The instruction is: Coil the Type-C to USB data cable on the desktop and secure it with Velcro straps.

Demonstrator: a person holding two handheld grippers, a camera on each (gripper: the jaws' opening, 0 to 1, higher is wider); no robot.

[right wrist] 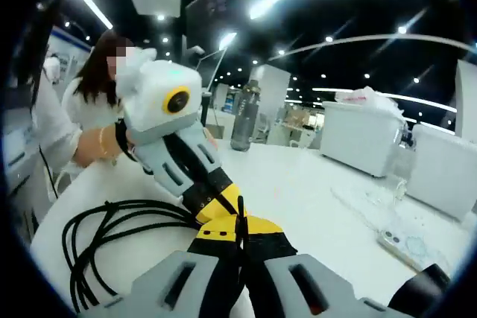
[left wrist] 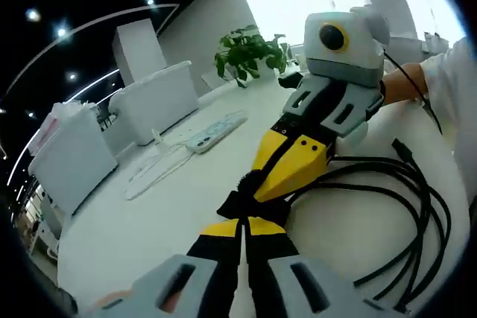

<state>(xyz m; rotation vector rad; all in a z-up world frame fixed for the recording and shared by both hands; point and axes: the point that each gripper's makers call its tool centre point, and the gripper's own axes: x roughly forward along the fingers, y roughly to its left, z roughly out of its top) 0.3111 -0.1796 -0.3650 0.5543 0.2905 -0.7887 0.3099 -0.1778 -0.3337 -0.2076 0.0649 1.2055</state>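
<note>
Two hand-held grippers are seen meeting tip to tip over a white desk [left wrist: 134,236], each with yellow-and-black jaws. In the left gripper view, the left hand-held gripper [left wrist: 242,225] rises from the bottom with its jaws pressed together, clenched on a small black piece, apparently the Velcro strap [left wrist: 237,200], though its make cannot be told. The right hand-held gripper [left wrist: 257,182] comes in from the far right, its jaws likewise closed onto the same black piece, and is held by a person's hand [left wrist: 402,83] in a white sleeve.

The black data cable [left wrist: 402,206] is seen lying on the desk in several loose loops just right of the grippers, with one strand running up to the point where the jaws meet. In the right gripper view the cable [right wrist: 97,236] is spread at the near left.

Farther off on the desk in the left gripper view are a white power strip [left wrist: 216,130] with its cord, white boxes [left wrist: 153,98] and a potted green plant [left wrist: 250,53]. In the right gripper view, a dark water bottle [right wrist: 244,117] stands far behind the left hand-held gripper [right wrist: 223,210], and a phone [right wrist: 410,247] in a pale case lies at the near right. No readable writing or brand marks can be made out.
</note>
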